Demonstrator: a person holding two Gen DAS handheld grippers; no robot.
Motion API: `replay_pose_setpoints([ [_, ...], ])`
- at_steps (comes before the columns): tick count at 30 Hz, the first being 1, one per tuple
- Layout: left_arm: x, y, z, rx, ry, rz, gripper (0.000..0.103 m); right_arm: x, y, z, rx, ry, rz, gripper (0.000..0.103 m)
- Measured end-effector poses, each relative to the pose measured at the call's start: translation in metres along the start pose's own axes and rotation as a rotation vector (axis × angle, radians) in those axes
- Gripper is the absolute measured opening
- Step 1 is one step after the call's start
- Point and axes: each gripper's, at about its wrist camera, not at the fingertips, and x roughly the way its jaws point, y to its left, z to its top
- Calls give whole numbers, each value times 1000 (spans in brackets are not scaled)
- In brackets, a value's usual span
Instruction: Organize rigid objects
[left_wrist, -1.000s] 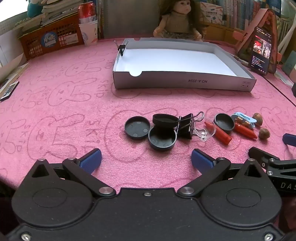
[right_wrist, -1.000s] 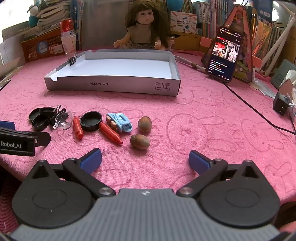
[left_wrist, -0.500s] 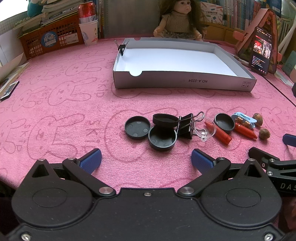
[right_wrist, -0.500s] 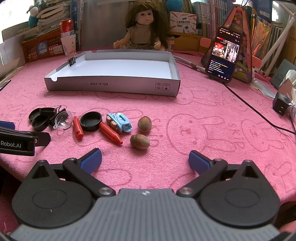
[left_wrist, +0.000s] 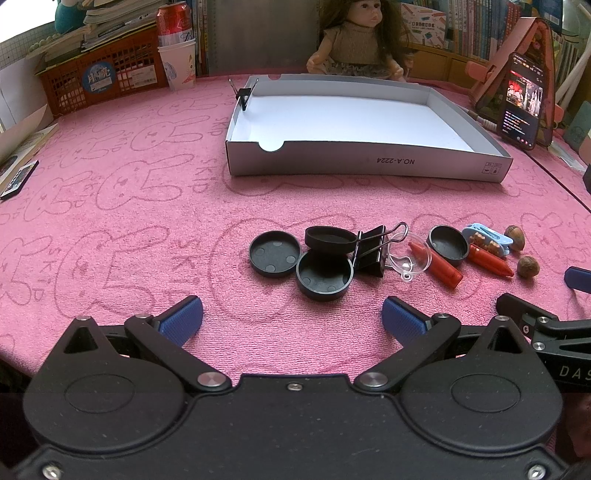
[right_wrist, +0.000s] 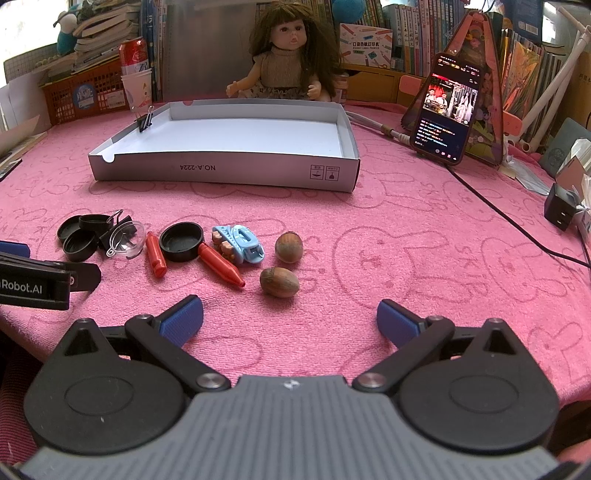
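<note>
Small objects lie in a row on the pink cloth: several black round lids, a black binder clip, a clear plastic dome, two red crayons, a blue hair clip and two hazelnuts. An empty white cardboard tray stands behind them. My left gripper is open and empty, just in front of the lids. My right gripper is open and empty, just in front of the nearer hazelnut.
A binder clip is clipped on the tray's far left wall. A doll sits behind the tray. A phone on a stand is at the right, with a cable and a black adapter. An orange basket, can and cup stand far left.
</note>
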Motion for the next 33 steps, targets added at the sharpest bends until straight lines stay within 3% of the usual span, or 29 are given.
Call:
replay_pose_setpoints([
  [33,3,1,-1,4,-4,-2,103,-1,0,-3,1,-11,1,103],
])
